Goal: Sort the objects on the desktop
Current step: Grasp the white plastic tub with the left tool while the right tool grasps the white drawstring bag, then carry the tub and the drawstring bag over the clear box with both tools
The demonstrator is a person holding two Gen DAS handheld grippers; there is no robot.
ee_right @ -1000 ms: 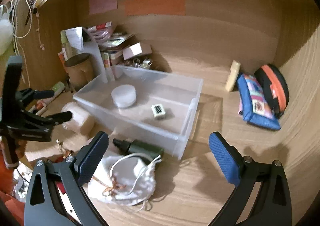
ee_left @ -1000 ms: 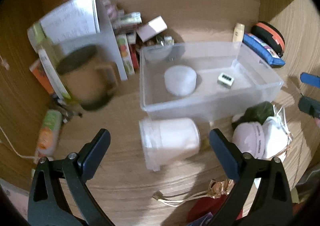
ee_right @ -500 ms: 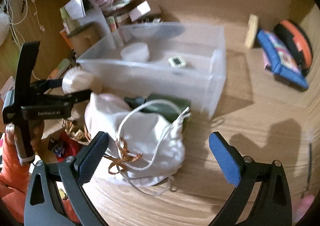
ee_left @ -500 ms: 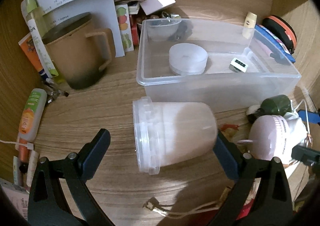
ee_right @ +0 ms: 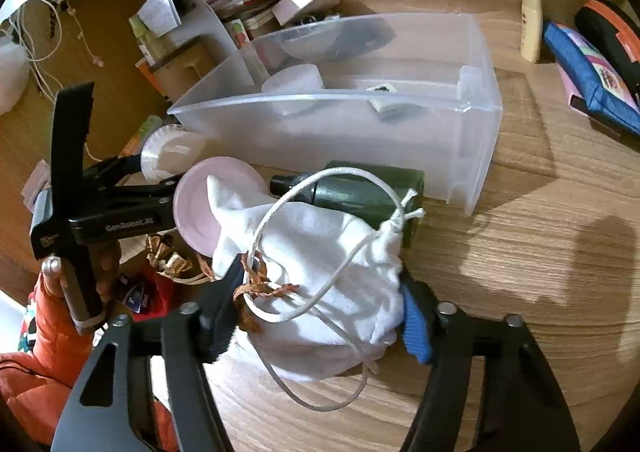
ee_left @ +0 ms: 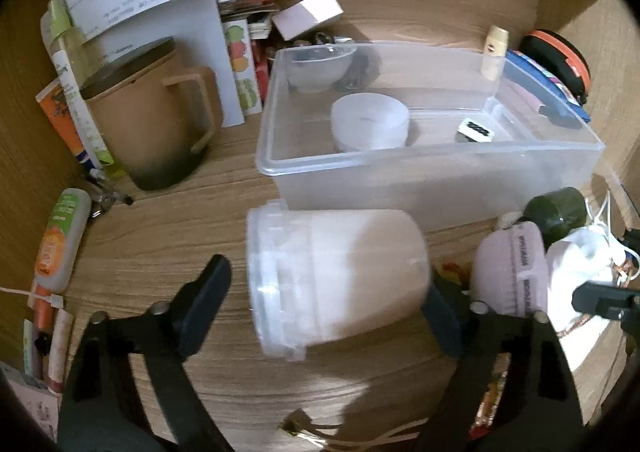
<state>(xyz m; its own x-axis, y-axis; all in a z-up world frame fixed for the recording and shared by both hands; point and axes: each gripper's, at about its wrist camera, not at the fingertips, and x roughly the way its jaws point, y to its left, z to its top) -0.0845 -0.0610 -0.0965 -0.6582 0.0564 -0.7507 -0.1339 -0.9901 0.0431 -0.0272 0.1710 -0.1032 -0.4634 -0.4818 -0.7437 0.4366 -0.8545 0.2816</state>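
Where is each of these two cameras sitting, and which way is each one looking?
Left wrist view: rides the left gripper, looking down along its black fingers, which have just been closing around a lying white plastic tub.
Right wrist view: rides the right gripper, whose jaws have just closed onto a white drawstring cloth bag; the person's orange sleeve shows.
Both show the clear plastic bin and dark green bottle.

Both grippers dropped and closed: left point(ee_left: 326, 310) around tub point(ee_left: 336, 280), right point(ee_right: 320, 312) squeezing pouch point(ee_right: 320, 272).
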